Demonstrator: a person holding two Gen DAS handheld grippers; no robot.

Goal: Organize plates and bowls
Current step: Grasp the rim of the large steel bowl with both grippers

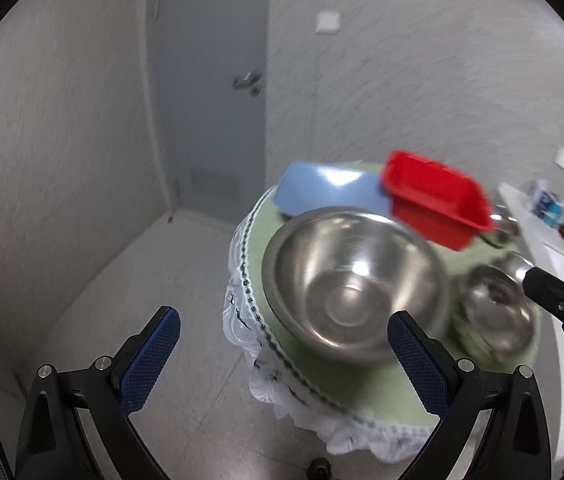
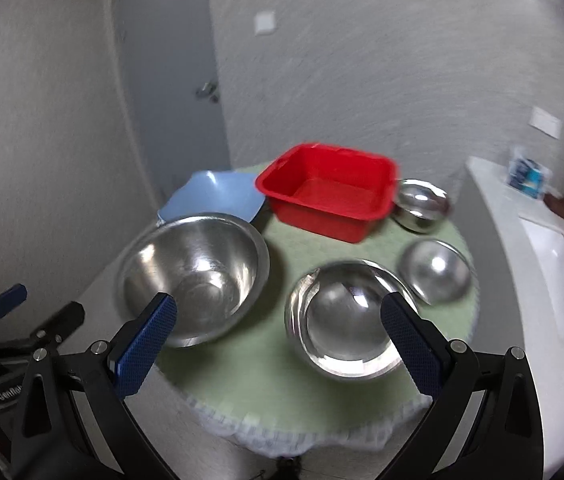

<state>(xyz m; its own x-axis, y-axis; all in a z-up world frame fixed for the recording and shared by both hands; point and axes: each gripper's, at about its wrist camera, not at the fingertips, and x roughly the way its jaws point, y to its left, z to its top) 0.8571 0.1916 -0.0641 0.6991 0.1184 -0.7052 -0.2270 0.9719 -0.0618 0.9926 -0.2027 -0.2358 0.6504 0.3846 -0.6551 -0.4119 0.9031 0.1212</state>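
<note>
A round table with a green cloth (image 2: 294,364) carries a large steel bowl (image 2: 194,272), a stack of medium steel bowls (image 2: 346,320), a small steel bowl (image 2: 436,272), further steel bowls (image 2: 420,204), a red square tub (image 2: 328,194) and a blue plate (image 2: 212,196). My right gripper (image 2: 278,320) is open and empty above the table's near edge. My left gripper (image 1: 284,334) is open and empty, left of the large bowl (image 1: 354,284). It also shows in the right wrist view (image 2: 38,308). The red tub (image 1: 436,198) and blue plate (image 1: 326,188) lie behind.
A grey door (image 1: 210,92) and textured walls stand behind the table. A white counter (image 2: 550,264) with small items runs along the right. Tiled floor (image 1: 154,280) lies left of the table. The cloth has a white lace fringe (image 1: 282,392).
</note>
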